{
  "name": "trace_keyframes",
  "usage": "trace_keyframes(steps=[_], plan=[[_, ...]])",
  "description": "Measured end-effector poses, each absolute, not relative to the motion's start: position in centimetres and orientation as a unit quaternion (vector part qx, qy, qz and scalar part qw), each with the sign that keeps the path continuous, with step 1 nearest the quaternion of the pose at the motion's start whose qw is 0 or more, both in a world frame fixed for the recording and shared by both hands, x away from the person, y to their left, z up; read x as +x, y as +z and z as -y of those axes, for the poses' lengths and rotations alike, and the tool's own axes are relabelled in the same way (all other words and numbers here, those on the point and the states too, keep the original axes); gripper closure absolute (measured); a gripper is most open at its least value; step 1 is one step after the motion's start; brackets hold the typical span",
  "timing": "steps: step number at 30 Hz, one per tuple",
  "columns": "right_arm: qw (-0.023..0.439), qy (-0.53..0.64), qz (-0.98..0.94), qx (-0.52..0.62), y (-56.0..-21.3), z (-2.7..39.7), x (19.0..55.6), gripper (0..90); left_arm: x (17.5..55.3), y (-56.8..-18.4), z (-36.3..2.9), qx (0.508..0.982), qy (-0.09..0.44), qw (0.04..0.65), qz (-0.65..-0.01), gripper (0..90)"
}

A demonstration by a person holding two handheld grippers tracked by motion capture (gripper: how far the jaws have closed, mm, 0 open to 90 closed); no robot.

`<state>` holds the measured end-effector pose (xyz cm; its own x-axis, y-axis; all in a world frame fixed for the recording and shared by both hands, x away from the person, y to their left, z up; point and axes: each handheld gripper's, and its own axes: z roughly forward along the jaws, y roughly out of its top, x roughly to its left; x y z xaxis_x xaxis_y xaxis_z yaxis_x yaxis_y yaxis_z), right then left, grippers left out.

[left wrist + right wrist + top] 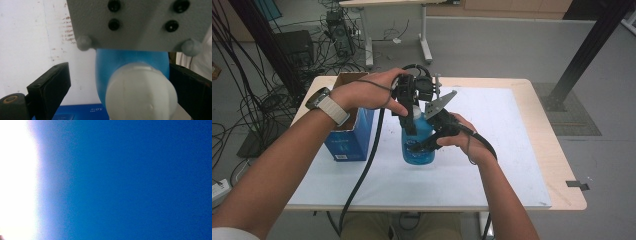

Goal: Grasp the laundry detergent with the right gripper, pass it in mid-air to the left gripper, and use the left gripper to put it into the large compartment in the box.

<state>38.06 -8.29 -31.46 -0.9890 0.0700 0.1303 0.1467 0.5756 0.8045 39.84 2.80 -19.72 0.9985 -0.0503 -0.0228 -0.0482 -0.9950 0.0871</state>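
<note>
Blue carton (pixel 347 140): stands open-topped at the table's (pixel 522 150) left, just beside the bottle.
Blue bottle (pixel 417 142): upright at mid-table on the white mat, white cap (pixel 140 92) on.
Left gripper (pixel 409 112): above the cap, jaws spread either side of it and not closed; uncapping looks barely begun.
Right gripper (pixel 437 135): against the bottle's body, seemingly steadying it; jaw state cannot be told.
Left gripper view gives the jaw-to-cap gap; right gripper view gives blurred blue.

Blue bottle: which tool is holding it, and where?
The right tool presses against the blue bottle's body; a firm grip cannot be confirmed. The left tool straddles the white cap, jaws open, not clamping.
</note>
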Motion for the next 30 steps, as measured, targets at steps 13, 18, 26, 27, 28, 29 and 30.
trace_keyframes(steps=[13,18,26,27,28,29,30], plan=[[0.037,-0.459,0.886,-0.052,-31.21,7.98,38.03,43.3,39.87,-20.09,-2.67,0.998,-0.020,0.046,0.026,10.3],[0.040,-0.457,0.886,-0.058,-31.03,7.90,37.91,43.3,39.90,-20.19,-2.67,0.998,-0.023,0.045,0.025,11.0],[0.028,-0.458,0.887,-0.050,-30.98,7.79,38.09,43.3,39.95,-20.60,-2.82,0.998,-0.029,0.046,0.027,14.0],[0.029,-0.459,0.887,-0.049,-30.98,7.77,38.10,43.3,39.93,-20.61,-2.80,0.998,-0.030,0.048,0.027,14.8],[0.039,-0.459,0.886,-0.056,-30.89,7.72,37.88,43.3,39.91,-20.62,-2.79,0.998,-0.030,0.048,0.028,15.0],[0.036,-0.459,0.886,-0.051,-30.93,7.70,37.97,43.3,39.89,-20.62,-2.77,0.998,-0.031,0.049,0.029,15.5],[0.031,-0.456,0.888,-0.053,-30.90,7.71,37.99,43.3,39.87,-20.62,-2.75,0.998,-0.031,0.049,0.031,16.2]])
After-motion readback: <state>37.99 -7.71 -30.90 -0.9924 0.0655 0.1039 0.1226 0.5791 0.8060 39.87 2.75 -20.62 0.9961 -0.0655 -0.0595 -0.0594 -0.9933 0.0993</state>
